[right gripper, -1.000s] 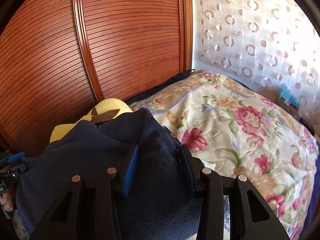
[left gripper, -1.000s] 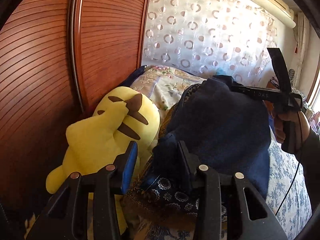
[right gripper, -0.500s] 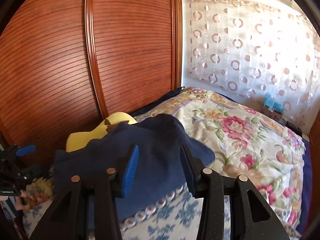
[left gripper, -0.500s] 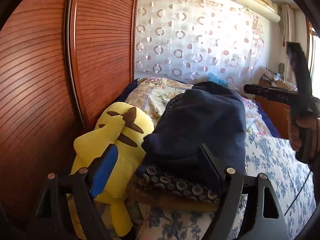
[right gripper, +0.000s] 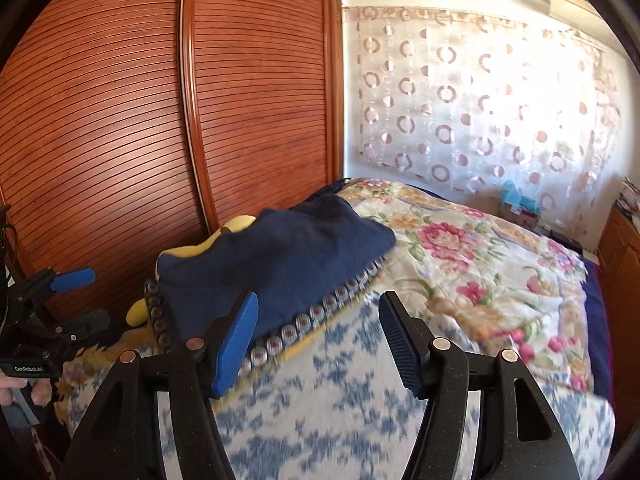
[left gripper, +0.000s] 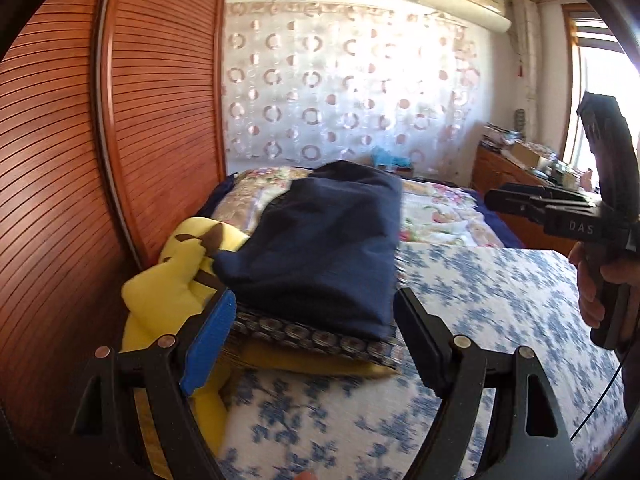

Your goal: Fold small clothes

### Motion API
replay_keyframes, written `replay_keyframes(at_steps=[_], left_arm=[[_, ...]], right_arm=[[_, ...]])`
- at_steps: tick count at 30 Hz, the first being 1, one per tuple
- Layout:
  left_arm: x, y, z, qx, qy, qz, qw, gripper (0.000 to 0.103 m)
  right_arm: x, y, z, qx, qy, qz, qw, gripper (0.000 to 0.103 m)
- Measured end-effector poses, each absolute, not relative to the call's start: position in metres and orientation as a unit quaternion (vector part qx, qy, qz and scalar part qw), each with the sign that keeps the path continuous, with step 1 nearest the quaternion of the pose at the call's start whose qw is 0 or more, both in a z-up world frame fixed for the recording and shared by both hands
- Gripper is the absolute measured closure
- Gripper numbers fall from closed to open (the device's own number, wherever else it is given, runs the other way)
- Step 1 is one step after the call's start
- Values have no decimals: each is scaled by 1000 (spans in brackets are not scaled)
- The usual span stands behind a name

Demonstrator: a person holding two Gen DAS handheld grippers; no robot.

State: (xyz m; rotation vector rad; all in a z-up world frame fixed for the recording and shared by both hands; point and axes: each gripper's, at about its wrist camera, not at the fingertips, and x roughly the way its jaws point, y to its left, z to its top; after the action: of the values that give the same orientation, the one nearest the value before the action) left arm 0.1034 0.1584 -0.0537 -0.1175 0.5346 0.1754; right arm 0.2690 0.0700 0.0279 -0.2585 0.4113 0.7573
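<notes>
The left claw fills the bottom of the left wrist view with its jaws spread wide apart and nothing between them; one finger carries a blue pad. Just beyond it, in the middle of the frame, a folded navy garment lies flat on top of a cushion with a patterned ring border, which rests on the bed with its blue-flowered white cover. To the left of the garment, against the ribbed wooden wardrobe doors, sits a yellow plush toy with brown markings; the garment's left edge touches it. At the right edge of this frame the right claw is held in a hand, its tips pointing left, well apart from the garment.

In the right wrist view the right claw sits low in the frame, jaws likewise open and empty, with the navy garment just above it at centre left. The ring-patterned border of the cushion shows along the garment's near edge. The left claw appears at the lower left edge, open, near the garment's left end. A rose-patterned quilt covers the bed toward the right, and a sheer curtain with circles hangs behind in the upper right.
</notes>
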Motion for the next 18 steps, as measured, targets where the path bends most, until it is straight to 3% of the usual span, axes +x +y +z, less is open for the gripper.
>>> replay_keyframes(at_steps=[4,6,8,18], left_arm=[[102,135,-57,-47,272,69,959,21],[102,123,-58,-42,273,58,959,21],[101,109,-58,-36,273,42,960,21],[92,54,-57,-29,274,-2,961,21]], right_arm=[[237,38,23,-111,201,345,910,36],[220,22,21,-107,202,330,916,26],[200,5,19,-99,200,317,922,22],[115,-69,13,-73,198,230,950,21]])
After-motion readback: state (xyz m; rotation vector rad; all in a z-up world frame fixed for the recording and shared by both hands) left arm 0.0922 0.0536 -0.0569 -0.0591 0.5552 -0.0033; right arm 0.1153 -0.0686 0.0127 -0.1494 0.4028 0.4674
